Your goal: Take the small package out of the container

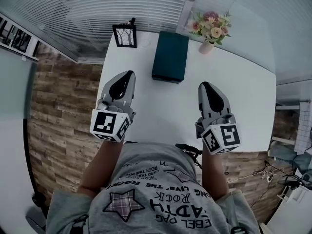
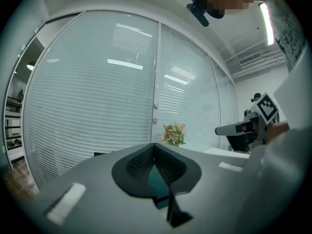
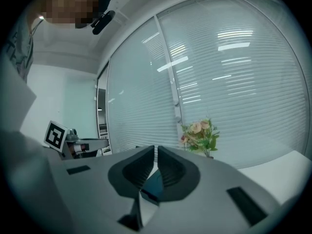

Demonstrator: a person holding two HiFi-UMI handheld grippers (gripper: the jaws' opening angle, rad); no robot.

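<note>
A dark teal box-shaped container [image 1: 170, 56] lies closed at the far middle of the white table [image 1: 253, 106]. No small package shows. My left gripper [image 1: 128, 74] hovers over the table's left side, short of the container, jaws shut and empty. My right gripper [image 1: 202, 85] hangs over the right side, level with it, also shut with nothing held. In the left gripper view the shut left gripper [image 2: 155, 147] points toward the teal container [image 2: 157, 178]. In the right gripper view the container [image 3: 153, 183] peeks between the pads of the right gripper [image 3: 156, 150].
A vase of flowers [image 1: 210, 27] stands at the table's far right, a small framed picture [image 1: 125, 35] at the far left. Window blinds [image 1: 97, 9] run behind. Wood floor [image 1: 58, 111] lies to the left. The person's grey shirt [image 1: 156, 194] fills the near edge.
</note>
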